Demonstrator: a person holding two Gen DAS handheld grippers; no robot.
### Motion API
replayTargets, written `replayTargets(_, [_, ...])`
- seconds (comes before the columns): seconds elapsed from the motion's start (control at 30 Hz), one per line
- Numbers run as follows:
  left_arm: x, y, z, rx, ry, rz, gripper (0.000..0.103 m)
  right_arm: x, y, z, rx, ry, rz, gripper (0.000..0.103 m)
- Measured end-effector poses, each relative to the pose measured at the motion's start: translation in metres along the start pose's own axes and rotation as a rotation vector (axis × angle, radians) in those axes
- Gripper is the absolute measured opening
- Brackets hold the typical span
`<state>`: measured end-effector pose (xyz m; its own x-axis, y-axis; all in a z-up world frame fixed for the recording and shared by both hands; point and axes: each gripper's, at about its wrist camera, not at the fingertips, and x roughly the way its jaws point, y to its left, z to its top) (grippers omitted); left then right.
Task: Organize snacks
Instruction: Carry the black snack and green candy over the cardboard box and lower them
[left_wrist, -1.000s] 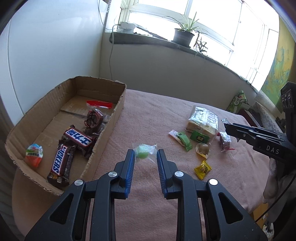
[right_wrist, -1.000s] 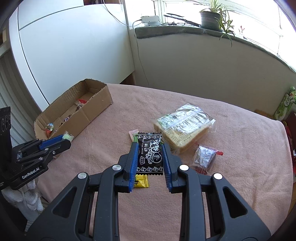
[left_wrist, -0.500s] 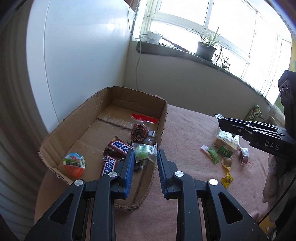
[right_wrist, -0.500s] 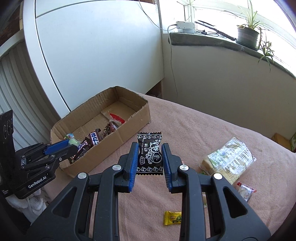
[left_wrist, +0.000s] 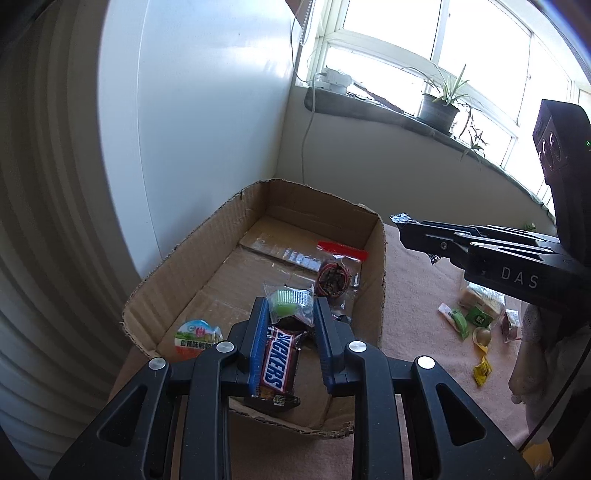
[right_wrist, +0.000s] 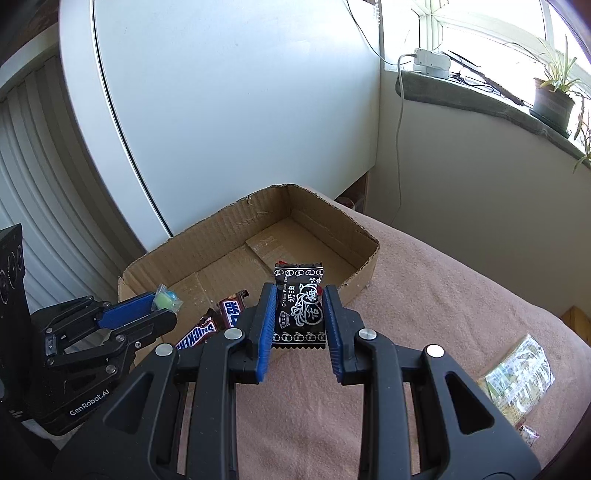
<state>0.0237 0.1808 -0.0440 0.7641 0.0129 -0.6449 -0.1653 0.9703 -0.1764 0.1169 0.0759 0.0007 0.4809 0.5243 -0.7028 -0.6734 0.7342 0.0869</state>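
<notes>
My left gripper (left_wrist: 290, 308) is shut on a green candy in a clear wrapper (left_wrist: 286, 304) and holds it above the near part of the open cardboard box (left_wrist: 184, 266). It also shows in the right wrist view (right_wrist: 166, 300). My right gripper (right_wrist: 299, 295) is shut on a black snack packet (right_wrist: 299, 306), held over the box's right wall (right_wrist: 364, 264). In the box lie Snickers bars (left_wrist: 277, 363), an egg-shaped treat (left_wrist: 197, 338) and a dark round sweet in clear wrap (left_wrist: 332, 277).
The box stands at the left end of a pink-covered table (left_wrist: 417, 325). Several loose snacks lie on the cloth at right, among them a bread pack (right_wrist: 517, 373), a green wrapper (left_wrist: 456, 319) and a yellow candy (left_wrist: 482, 371). A white wall and a windowsill with plants stand behind.
Both grippers have swung left from the loose snacks to the box, each keeping its snack. The green candy is now over the box and the black packet over its right wall.
</notes>
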Motion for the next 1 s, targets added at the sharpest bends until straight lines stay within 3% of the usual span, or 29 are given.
replayTargets(0.73, [0.005,0.025,0.003,-0.036,0.003,0.031,0.025,0.052,0.031,0.018,-0.029,0.052,0.060,0.027])
replayTargets(0.8, [0.005,0.025,0.003,-0.038,0.004,0.035,0.027,0.052,0.031,0.019,-0.031,0.048,0.059,0.030])
replayTargets(0.87, [0.005,0.026,0.003,-0.039,0.003,0.041,0.035,0.051,0.031,0.020,-0.033,0.041,0.056,0.053])
replayTargets(0.9, [0.004,0.025,0.003,-0.039,0.001,0.042,0.036,0.050,0.031,0.020,-0.036,0.035,0.055,0.058])
replayTargets(1.0, [0.003,0.024,0.003,-0.037,-0.002,0.046,0.042,0.046,0.032,0.021,-0.037,0.025,0.050,0.060])
